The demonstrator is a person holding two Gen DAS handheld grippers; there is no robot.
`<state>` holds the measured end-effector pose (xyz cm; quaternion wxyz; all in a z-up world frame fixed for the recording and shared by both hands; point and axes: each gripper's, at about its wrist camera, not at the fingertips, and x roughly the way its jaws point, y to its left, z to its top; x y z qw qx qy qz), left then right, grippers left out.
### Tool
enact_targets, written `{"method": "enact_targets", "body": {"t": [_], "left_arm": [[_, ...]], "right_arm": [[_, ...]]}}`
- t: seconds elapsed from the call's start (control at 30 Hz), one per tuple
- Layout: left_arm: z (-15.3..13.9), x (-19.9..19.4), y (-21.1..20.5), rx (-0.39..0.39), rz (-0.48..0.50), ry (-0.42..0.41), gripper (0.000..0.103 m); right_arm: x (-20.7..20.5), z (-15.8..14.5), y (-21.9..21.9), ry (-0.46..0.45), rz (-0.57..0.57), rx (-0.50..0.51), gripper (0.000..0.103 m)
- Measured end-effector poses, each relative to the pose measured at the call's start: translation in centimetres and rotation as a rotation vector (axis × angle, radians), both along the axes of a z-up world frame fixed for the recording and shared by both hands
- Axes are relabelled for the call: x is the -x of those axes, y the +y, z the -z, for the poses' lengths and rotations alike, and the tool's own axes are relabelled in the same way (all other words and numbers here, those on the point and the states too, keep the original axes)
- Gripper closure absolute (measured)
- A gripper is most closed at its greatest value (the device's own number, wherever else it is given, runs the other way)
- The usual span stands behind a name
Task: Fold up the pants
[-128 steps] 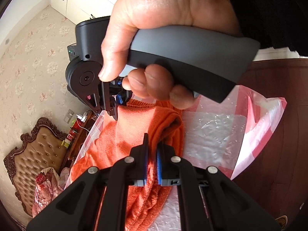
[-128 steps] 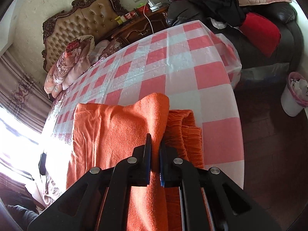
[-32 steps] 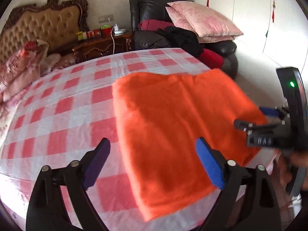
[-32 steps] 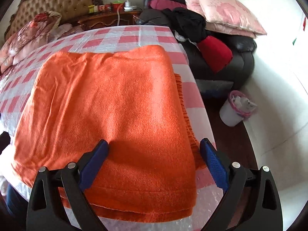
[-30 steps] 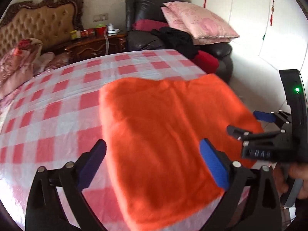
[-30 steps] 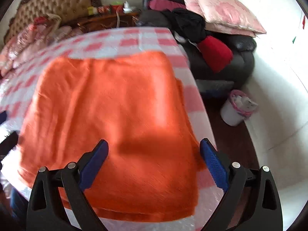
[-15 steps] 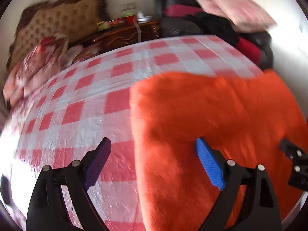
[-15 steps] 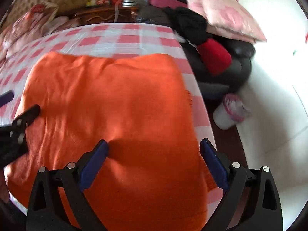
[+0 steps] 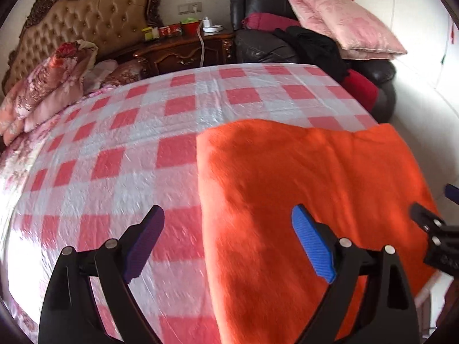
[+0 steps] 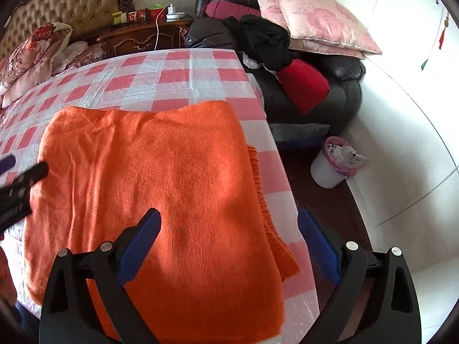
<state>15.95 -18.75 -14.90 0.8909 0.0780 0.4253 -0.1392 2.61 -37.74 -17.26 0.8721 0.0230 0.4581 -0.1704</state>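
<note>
Partly cut off by the lower frame edge, the folded orange pants (image 10: 160, 189) lie flat on the surface (image 9: 120, 154) near its right-hand corner, and how far their near hem reaches cannot be made out in either view. Their fabric is fuzzy and fleece-like, a broad rounded rectangle with soft creases along the far edge; a ribbed strip of a lower layer peeks out along the right side in the right wrist view. The checked cover over the surface is a thin, shiny, crinkled plastic sheet in pink and white squares.

The left gripper (image 9: 226, 243) hovers over the pants' left edge, its black fingers (image 9: 312, 246) spread wide, having closed a little just now, with nothing pinched between the ridged pads. The right gripper (image 10: 229, 243) hangs over the near right part of the pants, fingers (image 10: 140, 243) likewise released and apart, clasping nothing. Each gripper shows in the other's view only as a dark, blurred tip at the frame edge.

Beyond the surface stand a tufted tan headboard (image 9: 86, 25) with a carved dark frame, a dark wooden nightstand (image 9: 183, 51) whose small items are too small to identify, a black leather sofa (image 10: 330, 91) heaped with pink satin pillows (image 10: 309, 17) and dark clothing, and a white bin (image 10: 330, 169) with a pink liner
</note>
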Motion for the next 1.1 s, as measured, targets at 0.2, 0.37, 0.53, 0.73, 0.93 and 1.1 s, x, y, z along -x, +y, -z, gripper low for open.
{"method": "enact_targets", "body": {"t": [0.2,0.37,0.53,0.73,0.93,1.1], "left_arm": [[-1.2,5.6,0.0,0.082,0.080,0.073,0.007],[-3.5,10.7,0.1,0.146,0.133,0.079,0.002],[-5.7,14.4,0.2,0.196,0.161,0.077,0.002],[-7.3,15.5,0.1,0.194,0.168,0.026,0.002],[-7.2,14.6,-0.1,0.186,0.162,0.036,0.002],[-7.3,14.4,-0.1,0.199,0.174,0.045,0.002]], "right_arm": [[3.6,-2.1,1.0,-0.017,0.019,0.010,0.011],[7.8,-3.9,1.8,-0.045,0.035,0.016,0.011],[11.2,-5.7,2.2,-0.087,0.037,0.018,0.011],[12.3,-7.2,2.3,-0.119,0.047,0.023,0.011],[12.1,-7.5,2.4,-0.118,0.044,0.029,0.011],[12.1,-7.6,2.3,-0.118,0.049,0.026,0.011]]}}
